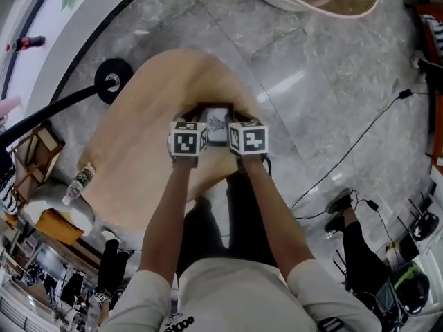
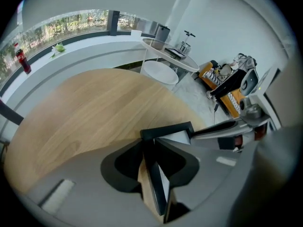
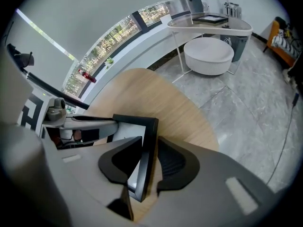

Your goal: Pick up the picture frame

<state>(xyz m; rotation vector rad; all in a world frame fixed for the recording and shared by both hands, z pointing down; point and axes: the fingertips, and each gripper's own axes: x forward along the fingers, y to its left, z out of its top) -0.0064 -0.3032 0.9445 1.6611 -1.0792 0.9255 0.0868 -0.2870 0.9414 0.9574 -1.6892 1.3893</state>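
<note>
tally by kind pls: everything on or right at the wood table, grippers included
picture frame: 1
grippers: 2, left gripper and right gripper, each closed on a side of the frame
bottle: 1, at the edge of the wooden table
total: 4

No legible text — anywhere.

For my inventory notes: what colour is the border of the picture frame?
The frame is black, clearest in the right gripper view.
</note>
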